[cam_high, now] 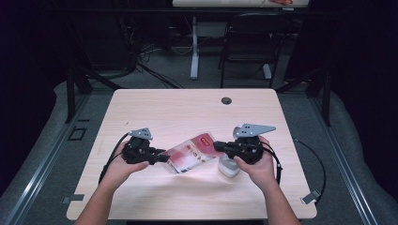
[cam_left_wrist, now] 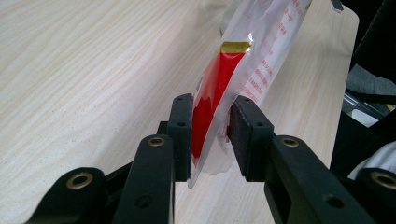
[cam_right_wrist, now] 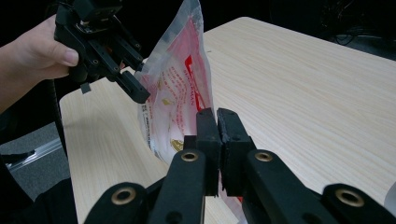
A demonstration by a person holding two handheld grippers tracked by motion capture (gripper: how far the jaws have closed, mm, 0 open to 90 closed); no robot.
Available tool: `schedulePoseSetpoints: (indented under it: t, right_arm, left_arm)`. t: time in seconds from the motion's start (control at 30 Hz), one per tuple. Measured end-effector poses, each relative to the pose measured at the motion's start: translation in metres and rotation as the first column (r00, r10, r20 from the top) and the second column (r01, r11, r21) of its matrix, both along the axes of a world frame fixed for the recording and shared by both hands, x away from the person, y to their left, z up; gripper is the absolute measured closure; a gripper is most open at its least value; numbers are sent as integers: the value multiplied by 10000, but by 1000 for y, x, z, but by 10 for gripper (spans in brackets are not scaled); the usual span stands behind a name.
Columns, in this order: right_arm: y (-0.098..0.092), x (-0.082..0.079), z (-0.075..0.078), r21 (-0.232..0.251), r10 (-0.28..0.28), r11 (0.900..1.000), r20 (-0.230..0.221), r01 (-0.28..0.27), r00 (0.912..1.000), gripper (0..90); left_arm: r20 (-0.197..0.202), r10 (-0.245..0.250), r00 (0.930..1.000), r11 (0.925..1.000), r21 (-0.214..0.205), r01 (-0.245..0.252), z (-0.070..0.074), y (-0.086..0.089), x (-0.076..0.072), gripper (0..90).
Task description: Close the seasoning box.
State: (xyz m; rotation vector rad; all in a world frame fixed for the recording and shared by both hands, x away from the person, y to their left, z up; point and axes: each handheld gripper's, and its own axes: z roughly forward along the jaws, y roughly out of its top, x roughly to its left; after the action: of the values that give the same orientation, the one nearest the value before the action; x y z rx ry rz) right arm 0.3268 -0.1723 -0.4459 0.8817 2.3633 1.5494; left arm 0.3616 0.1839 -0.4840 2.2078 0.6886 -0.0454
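The plastic packet (cam_high: 192,153) hangs between our claws at frame centre: right claw (cam_right_wrist: 217,122) pinches its upper-right end, left claw (cam_left_wrist: 211,135) stands slightly parted around its lower-left end, over the table (cam_high: 155,110); its long axis runs claw to claw.

Table (cam_high: 155,105): far half bare wood, free passage there apart from a small round grommet hole (cam_high: 226,101) near the far edge. Centre blocked by the clear red-printed pouch (cam_high: 192,152), stretched between left gripper (cam_high: 165,158) and right gripper (cam_high: 217,146) (pouch raised, tilted). White object (cam_high: 228,166) sits just below the right gripper, crowding that side. Near edge strip between the forearms open.
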Motion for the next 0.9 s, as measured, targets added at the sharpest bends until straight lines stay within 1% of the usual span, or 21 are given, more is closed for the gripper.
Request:
schedulePoseSetpoints:
  t: [0.23, 0.33, 0.5, 0.63, 0.67, 0.77, 0.9]
  right_arm:
    - [1, -2, 2, 12, 11, 10000, 82, -11, 10000, 885]
    - [1, -2, 3, -13, 30, 10000, 148, -30, 9999, 885]
    - [2, -3, 4, 31, 42, 10000, 225, -42, 9997, 884]
    - [5, -3, 3, -15, 55, 10000, 235, -55, 9997, 884]
    - [6, -3, 3, -54, 81, 10000, 208, -79, 9998, 883]
    - [8, -4, 3, -182, 121, 9998, 221, -117, 9997, 881]
    - [10, -4, 3, -196, 192, 9996, 222, -188, 9996, 878]
  left_arm:
    - [-84, -33, 10000, 10000, 32, 33, -8, -4, -2, 707]
    - [3, -36, 10000, 9998, 190, 36, -10, -8, -2, 705]
    - [108, -59, 9999, 9996, 279, 56, -11, -8, -3, 704]
    - [121, 64, 9999, 9998, 180, -67, -16, -7, -4, 705]
    - [201, 170, 9997, 9994, 294, -176, -17, -7, -5, 705]
    - [119, 31, 9999, 9995, 317, -35, -21, -8, -6, 704]
    - [181, 86, 9998, 9987, 502, -95, -26, -11, -9, 701]
